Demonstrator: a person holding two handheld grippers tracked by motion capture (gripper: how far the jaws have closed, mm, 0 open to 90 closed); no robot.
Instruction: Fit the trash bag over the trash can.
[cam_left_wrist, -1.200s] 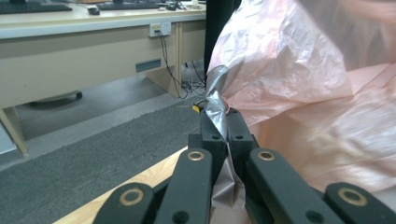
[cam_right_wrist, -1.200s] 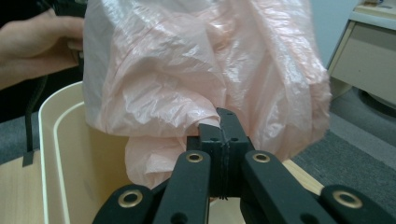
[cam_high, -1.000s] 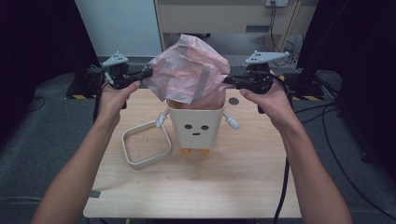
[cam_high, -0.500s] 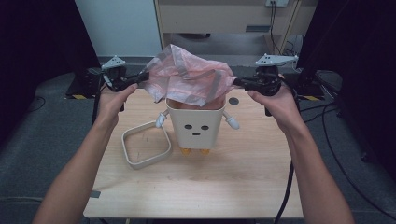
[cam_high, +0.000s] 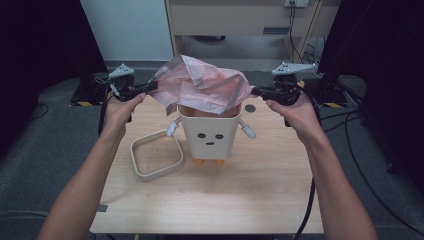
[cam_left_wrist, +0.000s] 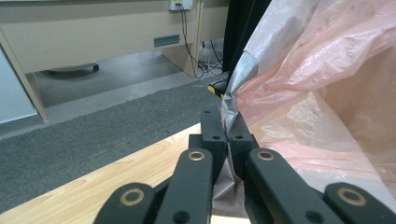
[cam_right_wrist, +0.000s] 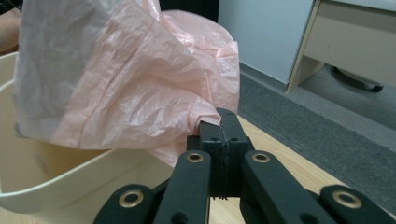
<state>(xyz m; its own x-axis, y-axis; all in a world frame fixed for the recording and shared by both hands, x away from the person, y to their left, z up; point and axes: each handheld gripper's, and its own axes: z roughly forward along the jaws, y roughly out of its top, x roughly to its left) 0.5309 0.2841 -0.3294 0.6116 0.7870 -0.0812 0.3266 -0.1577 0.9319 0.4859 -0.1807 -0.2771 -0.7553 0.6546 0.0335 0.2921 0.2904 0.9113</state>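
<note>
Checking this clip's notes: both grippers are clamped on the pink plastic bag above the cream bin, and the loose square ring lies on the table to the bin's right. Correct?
Not quite. The ring lies to the left of the bin, as the high view shows. The left gripper and right gripper do clamp the bag.

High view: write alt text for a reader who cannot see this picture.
Two hands, each with black tongs, hold a pink plastic bag stretched over a cream face-printed bin on a wooden table. The left tongs and right tongs each pinch one edge; a cream square ring lies beside the bin.
</note>
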